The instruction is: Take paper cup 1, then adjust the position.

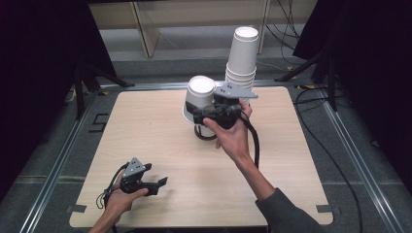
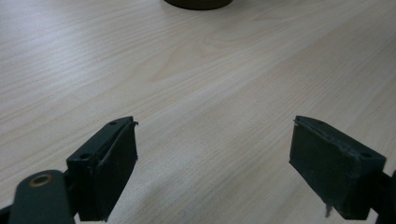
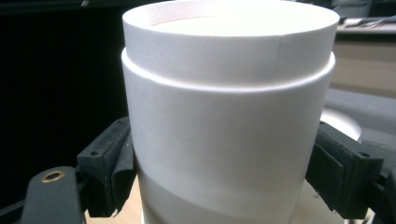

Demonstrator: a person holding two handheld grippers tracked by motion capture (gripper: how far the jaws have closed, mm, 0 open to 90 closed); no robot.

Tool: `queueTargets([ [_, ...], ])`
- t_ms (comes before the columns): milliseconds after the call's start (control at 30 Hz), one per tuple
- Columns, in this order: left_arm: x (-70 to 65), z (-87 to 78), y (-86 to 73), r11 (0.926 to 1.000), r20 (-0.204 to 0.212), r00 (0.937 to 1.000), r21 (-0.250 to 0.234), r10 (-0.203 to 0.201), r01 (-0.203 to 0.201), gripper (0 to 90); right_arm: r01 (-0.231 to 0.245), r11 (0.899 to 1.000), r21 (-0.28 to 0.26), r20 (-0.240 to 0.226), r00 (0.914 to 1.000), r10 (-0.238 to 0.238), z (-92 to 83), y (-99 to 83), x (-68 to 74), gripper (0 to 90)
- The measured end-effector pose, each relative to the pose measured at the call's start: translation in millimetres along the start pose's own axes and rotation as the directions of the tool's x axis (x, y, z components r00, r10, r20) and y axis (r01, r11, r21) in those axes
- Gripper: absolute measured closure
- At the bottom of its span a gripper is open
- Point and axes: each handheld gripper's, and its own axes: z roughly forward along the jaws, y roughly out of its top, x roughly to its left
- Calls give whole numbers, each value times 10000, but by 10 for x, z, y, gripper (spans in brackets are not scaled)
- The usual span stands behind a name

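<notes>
High view: near the centre of the frame, slightly above the middle, an upturned white paper cup [image 1: 199,99] is held by the right gripper [image 1: 210,112], tilted and lifted off the bench [image 1: 145,141]. A dark ring-shaped object [image 1: 206,134], whose nature cannot be told, lies on the bench just beneath it. To the upper right, a stack of inverted white cups [image 1: 241,60] stands at the far edge of the bench, so the held cup is judged to belong with that stack, either taken from it or bound for it.

In the right gripper view the cup [image 3: 224,140] is seen pinched across its wall between the two black jaws, base uppermost, a grip that keeps the rim free for nesting.

At the lower left of the high view, the left gripper [image 1: 159,184] rests low over bare bench, well apart from the cups. Its jaws are seen spread with nothing between them in the left gripper view, apparently parked out of the way.
</notes>
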Motion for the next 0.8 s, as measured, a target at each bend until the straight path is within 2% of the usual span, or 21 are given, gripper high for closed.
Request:
queueTargets([
  [67,0,-6,6,9998,46,9999,-153,-120,120,147,143,9998,158,-218,9997,-140,-51,-194,10,183],
  [100,3,-10,10,9997,69,9999,-227,-90,92,147,143,9998,158,-218,9997,-140,-51,-194,10,183],
  [133,0,-21,15,9998,18,10000,-197,-81,81,148,181,9995,248,-334,9993,-173,-59,-306,-1,183],
  [167,1,-16,15,9995,139,9999,-318,-69,73,148,181,9995,248,-334,9993,-173,-59,-306,-1,183],
  [200,-3,-14,17,9990,177,9998,-427,-102,110,147,45,9995,305,-534,9986,-29,-56,-409,-4,183],
  [267,-1,-29,24,9994,168,9999,-356,-11,17,147,42,9994,340,-571,9984,-23,-57,-457,-17,183],
  [333,-11,-19,25,9983,277,9996,-569,-83,98,147,-160,9984,545,-786,9967,203,-24,-602,-34,183],
  [367,-14,-22,28,9983,312,9995,-583,-72,91,147,-160,9984,545,-786,9967,203,-24,-602,-34,183],
  [400,-30,-36,37,9984,285,9996,-559,-56,72,147,-135,9977,670,-818,9965,190,8,-700,-49,183],
  [433,-30,-36,37,9984,285,9996,-559,-56,72,147,70,9972,739,-731,9973,-15,11,-728,-63,183],
  [467,-39,-39,40,9977,357,9993,-671,-53,77,147,-43,9964,843,-922,9957,121,26,-772,-65,183],
  [533,-34,-43,43,9978,362,9993,-659,55,-31,147,-62,9962,873,-923,9956,143,38,-814,-73,183],
  [567,-34,-39,44,9973,398,9992,-731,53,-24,147,-180,9956,921,-1073,9938,279,53,-859,-75,183],
  [600,-33,-41,45,9974,397,9992,-724,45,-16,147,-406,9921,1186,-1135,9921,541,69,-947,-71,183],
  [633,-33,-41,45,9974,397,9992,-724,45,-16,147,-344,9928,1149,-1146,9923,477,81,-974,-77,183],
  [700,-44,-45,54,9969,443,9990,-782,59,-24,146,-569,9868,1519,-1225,9896,759,87,-1025,-75,183],
  [733,-44,-45,54,9969,443,9990,-782,59,-24,147,-344,9906,1320,-1127,9924,494,101,-1052,-93,182],
  [767,-48,-55,54,9972,456,9989,-744,139,-105,147,-344,9906,1320,-1127,9924,494,101,-1052,-93,182],
  [800,-53,-54,52,9961,555,9984,-881,138,-89,146,-584,9866,1523,-1282,9887,783,116,-1086,-77,182],
])
